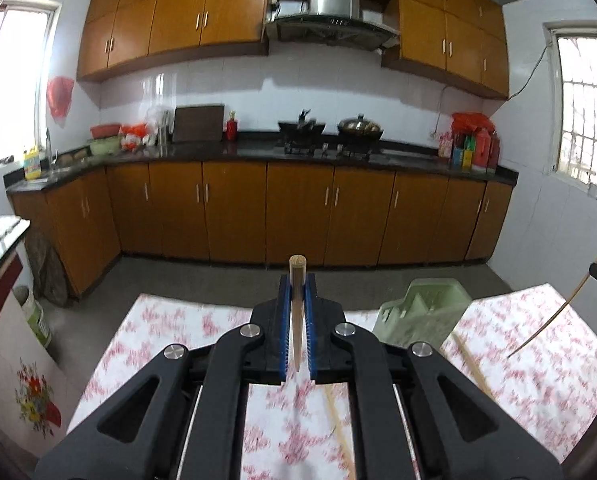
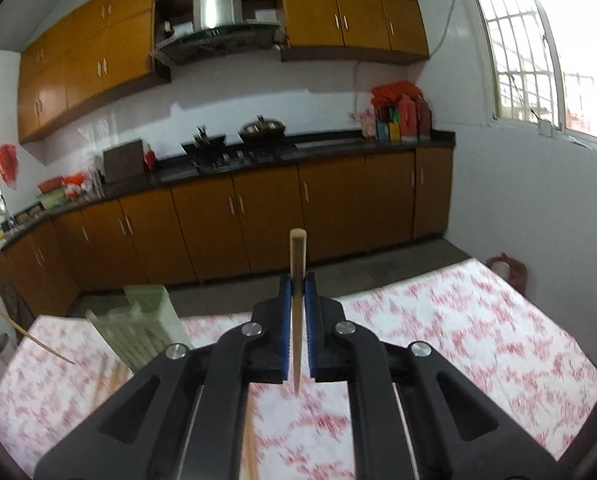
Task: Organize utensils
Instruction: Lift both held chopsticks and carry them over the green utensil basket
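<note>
My left gripper is shut on a wooden chopstick that stands upright between the blue pads, raised above the table. My right gripper is shut on another wooden chopstick, also upright. A pale green utensil holder stands on the table right of the left gripper; in the right wrist view the holder is at the left. The right gripper's chopstick shows at the far right of the left wrist view. Loose chopsticks lie on the table by the holder.
The table has a white cloth with red flowers. Beyond it are floor, brown cabinets and a dark counter with stove, pots and bottles. A cabinet with a flower picture stands at the left.
</note>
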### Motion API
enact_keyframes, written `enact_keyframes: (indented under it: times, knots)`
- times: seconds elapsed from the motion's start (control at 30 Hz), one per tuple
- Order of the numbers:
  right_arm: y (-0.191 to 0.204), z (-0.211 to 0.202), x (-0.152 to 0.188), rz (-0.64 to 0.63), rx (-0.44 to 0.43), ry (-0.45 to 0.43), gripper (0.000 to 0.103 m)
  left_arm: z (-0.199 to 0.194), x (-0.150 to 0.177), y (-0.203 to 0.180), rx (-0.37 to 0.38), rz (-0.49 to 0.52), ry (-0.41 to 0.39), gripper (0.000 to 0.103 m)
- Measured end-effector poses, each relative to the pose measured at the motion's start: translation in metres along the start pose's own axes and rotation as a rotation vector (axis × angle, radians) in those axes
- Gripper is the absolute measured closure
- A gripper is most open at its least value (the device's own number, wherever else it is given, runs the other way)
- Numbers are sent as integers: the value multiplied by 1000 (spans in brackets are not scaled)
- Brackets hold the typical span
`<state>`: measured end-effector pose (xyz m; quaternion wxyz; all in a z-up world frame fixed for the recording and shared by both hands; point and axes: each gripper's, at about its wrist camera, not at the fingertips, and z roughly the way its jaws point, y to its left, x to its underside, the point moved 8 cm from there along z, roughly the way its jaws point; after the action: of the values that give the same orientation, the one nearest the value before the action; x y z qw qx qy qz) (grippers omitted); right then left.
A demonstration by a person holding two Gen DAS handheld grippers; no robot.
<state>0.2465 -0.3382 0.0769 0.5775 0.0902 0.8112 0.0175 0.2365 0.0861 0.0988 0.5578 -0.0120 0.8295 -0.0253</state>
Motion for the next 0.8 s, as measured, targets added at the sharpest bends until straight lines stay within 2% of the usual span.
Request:
enact_keyframes:
  times: [0.27, 0.37, 0.47, 0.67, 0.8]
  knots:
    - [48, -24, -91, 58, -180, -138, 95, -19, -82, -39, 95, -17, -121, 96]
    - [69, -24, -106, 49, -222, -171, 95, -20, -98, -62, 141, -14, -145, 96]
    - [88, -15, -105, 35, -251, -161, 95, -11, -97, -79, 165, -6, -142, 96]
    - [118, 18, -78, 15, -293, -101, 95, 27, -65, -97, 195, -13, -50, 96]
    - [131, 42, -59, -30, -272, -65, 95, 43, -49, -104, 196, -10, -8, 96]
